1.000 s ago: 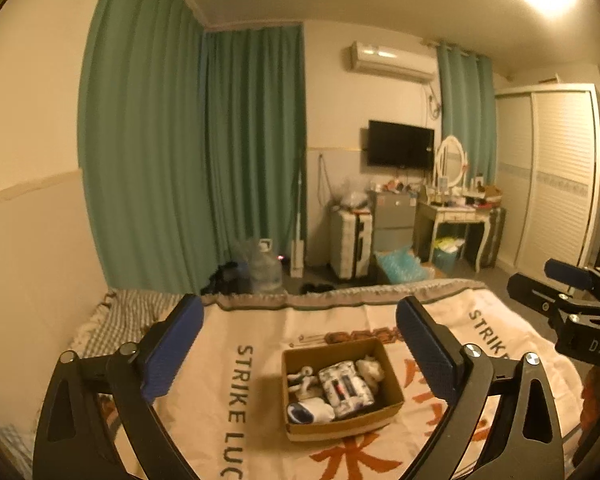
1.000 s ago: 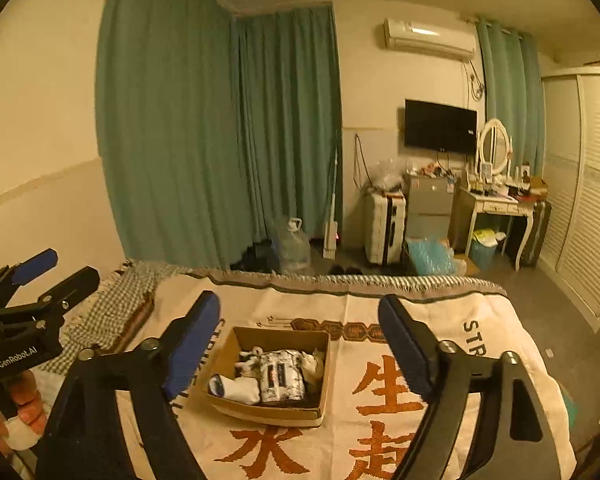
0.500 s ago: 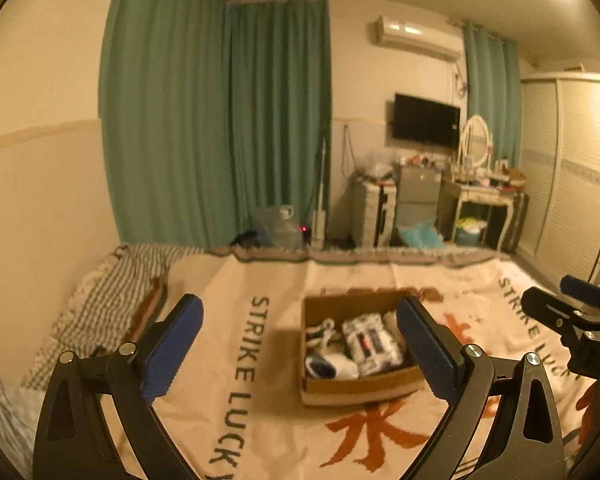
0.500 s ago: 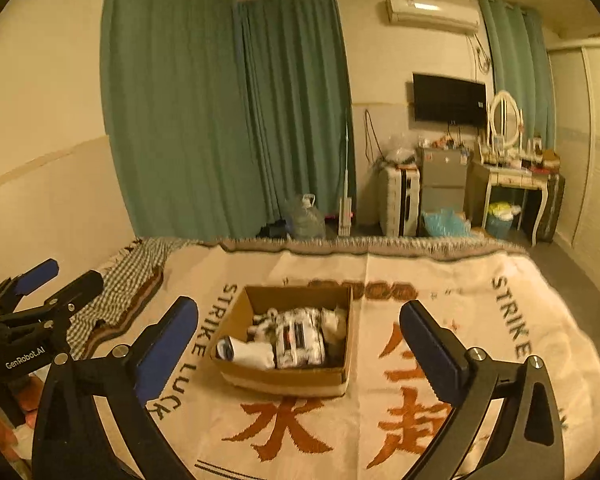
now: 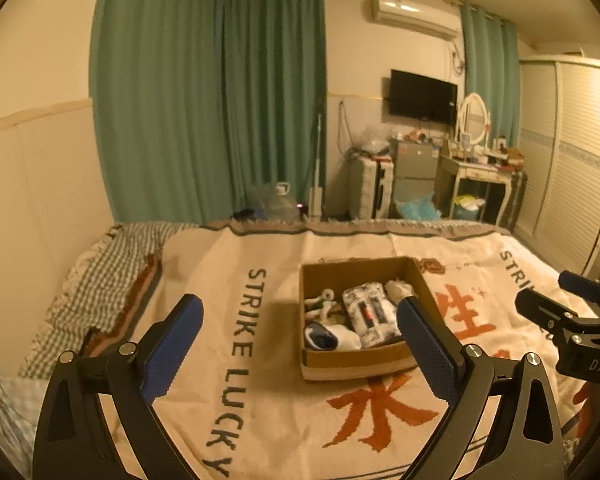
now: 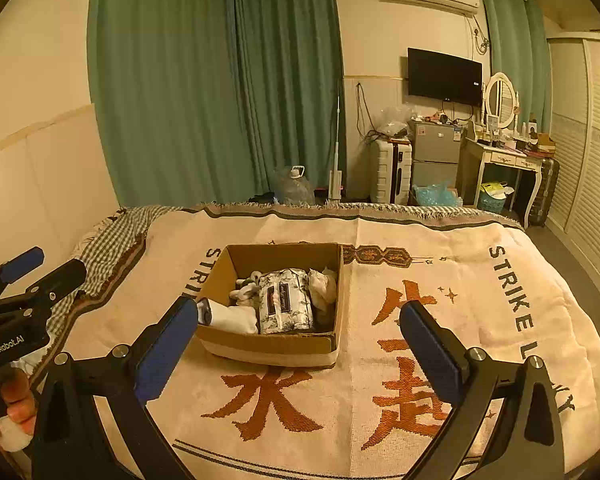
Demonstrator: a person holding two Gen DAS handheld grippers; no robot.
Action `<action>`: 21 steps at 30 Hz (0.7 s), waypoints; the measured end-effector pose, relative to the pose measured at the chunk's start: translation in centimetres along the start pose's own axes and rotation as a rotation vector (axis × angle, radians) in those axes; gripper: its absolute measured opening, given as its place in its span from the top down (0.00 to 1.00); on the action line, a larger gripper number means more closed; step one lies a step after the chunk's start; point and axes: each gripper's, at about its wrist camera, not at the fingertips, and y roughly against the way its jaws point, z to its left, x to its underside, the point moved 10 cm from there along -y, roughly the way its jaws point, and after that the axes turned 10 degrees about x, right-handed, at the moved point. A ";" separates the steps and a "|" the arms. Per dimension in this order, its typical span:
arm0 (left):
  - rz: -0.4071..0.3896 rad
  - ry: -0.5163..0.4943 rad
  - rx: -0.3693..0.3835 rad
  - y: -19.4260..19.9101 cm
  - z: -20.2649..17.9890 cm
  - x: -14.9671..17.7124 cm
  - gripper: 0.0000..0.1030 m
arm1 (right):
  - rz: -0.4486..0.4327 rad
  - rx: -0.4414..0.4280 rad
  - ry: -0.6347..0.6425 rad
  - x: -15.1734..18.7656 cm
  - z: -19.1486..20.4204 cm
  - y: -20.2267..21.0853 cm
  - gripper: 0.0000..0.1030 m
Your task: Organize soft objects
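Two tools hang over the near edge of the bed: the left tool [image 5: 298,340] and the right tool [image 6: 298,340], each with black arms and blue ridged pads, each with its jaws spread wide and nothing between them. A hand [image 6: 18,408] shows under the left tool in the right wrist view. On the bed lies one cream woven blanket [image 6: 440,264] with rust characters and dark lettering, its far edge fringed. Near the middle of the bed sits one open cardboard box [image 6: 272,344], rectangular and shallow. Inside it are four soft things: a rolled white sock with a dark cuff [image 6: 228,316], a printed soft tissue pack [image 6: 286,302], a small crumpled white and grey piece [image 6: 246,288], and a pale bundle [image 6: 324,286] by the right wall. A checked sheet [image 5: 112,268] shows along the bed's left edge. Beyond are green curtains [image 6: 220,80], a suitcase [image 6: 392,172], a dressing table [image 6: 508,160] with an oval mirror, and a wall television [image 6: 444,76].
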 end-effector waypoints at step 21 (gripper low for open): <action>0.033 0.015 0.029 -0.6 -0.1 0.6 0.04 | 0.001 -0.001 -0.006 -0.4 -0.3 0.3 0.01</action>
